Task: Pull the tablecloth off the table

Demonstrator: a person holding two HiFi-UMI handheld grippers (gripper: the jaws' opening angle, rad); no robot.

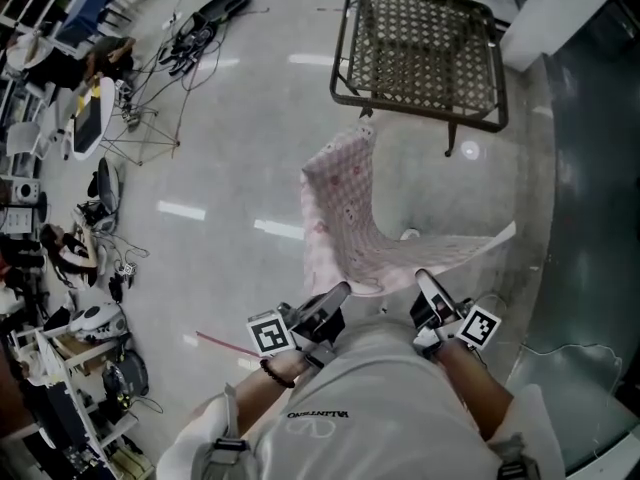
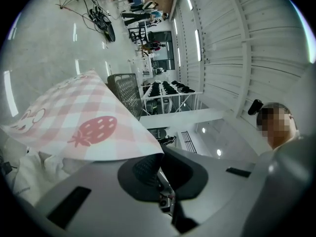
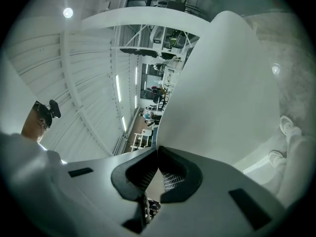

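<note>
Open floor point(image 1: 230, 258) ahead; mesh table point(image 1: 420, 53) beyond, cable clutter point(image 1: 190, 38) far left.

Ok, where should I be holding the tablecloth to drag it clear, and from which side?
By its two near corners, coming from the side away from the table. The tablecloth is thin and limp, so a pinched edge works best; the left claw and right claw are each shut on a corner, keeping it spread.

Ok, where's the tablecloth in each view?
Head view: tablecloth hangs mid-frame, below the table.
Left gripper view: left side, pink checks, corner pinched in the jaws.
Right gripper view: centre-right, pale underside, edge in the jaws.
Shared landmark: the mesh table, top of head view, mid-frame in left gripper view.
</note>
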